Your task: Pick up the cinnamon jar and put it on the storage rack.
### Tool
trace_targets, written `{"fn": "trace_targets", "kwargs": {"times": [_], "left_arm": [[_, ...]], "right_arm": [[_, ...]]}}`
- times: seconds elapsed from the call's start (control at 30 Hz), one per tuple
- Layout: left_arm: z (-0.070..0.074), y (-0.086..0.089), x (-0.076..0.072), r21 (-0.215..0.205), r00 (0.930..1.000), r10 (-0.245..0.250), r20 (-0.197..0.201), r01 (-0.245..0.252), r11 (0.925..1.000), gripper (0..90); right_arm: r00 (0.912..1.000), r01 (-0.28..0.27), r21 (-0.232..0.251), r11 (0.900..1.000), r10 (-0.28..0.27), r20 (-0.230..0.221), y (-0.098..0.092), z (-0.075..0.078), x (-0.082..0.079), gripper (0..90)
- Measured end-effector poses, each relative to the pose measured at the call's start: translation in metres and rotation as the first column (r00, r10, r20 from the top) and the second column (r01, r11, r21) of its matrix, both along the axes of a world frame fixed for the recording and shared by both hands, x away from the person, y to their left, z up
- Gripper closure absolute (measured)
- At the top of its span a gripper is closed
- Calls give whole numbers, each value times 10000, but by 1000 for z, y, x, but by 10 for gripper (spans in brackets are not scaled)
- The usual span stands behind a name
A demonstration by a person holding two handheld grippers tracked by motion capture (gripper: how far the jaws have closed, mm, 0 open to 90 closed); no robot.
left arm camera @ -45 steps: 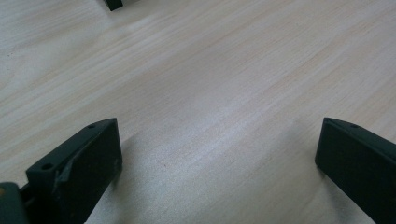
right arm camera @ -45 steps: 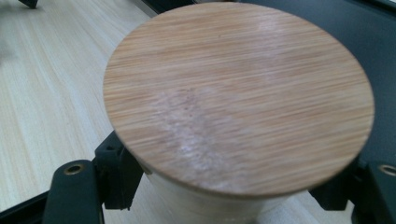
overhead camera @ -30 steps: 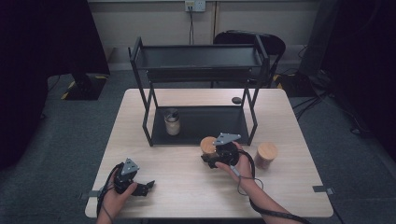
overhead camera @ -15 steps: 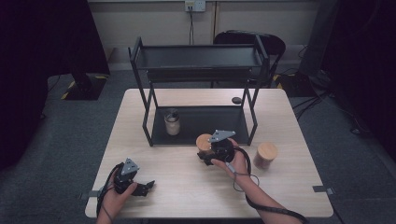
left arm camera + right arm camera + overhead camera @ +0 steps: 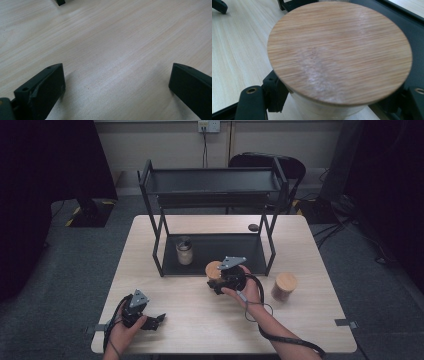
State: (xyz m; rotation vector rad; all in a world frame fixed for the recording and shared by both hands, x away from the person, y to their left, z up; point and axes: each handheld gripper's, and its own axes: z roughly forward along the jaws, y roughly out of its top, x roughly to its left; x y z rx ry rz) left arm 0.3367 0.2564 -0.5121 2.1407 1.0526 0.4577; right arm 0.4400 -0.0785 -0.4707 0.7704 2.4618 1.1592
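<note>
A jar with a round bamboo lid (image 5: 213, 268) (image 5: 339, 52) sits between the jaws of my right gripper (image 5: 220, 279) (image 5: 335, 106), which is shut on its pale body just below the lid. It is held at the front edge of the black rack's lower shelf (image 5: 240, 251). On that shelf stands a second jar (image 5: 184, 251), glass with a dark lid. A third jar with a bamboo lid (image 5: 285, 285) stands on the table right of my right hand. My left gripper (image 5: 152, 321) (image 5: 120, 82) rests open at the table's front left, with bare wood between its jaws.
The two-level black rack (image 5: 210, 185) takes up the back half of the wooden table (image 5: 310, 320). A small dark round object (image 5: 253, 227) lies behind the rack's right leg. A cable (image 5: 280, 337) trails along my right forearm. A black chair (image 5: 285, 167) stands behind the table.
My right gripper has carried the bamboo-lidded jar a little to the left and toward the rack's lower shelf. The left gripper has stayed where it was.
</note>
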Motion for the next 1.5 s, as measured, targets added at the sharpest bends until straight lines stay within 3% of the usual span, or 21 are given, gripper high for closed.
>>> {"fn": "trace_targets", "kwargs": {"times": [1.5], "left_arm": [[0, 0, 0, -4, 10000, -1, 2, 1, 10000, 1]], "right_arm": [[9995, 281, -75, 9996, -280, 122, 17, 17, 34, 251]]}}
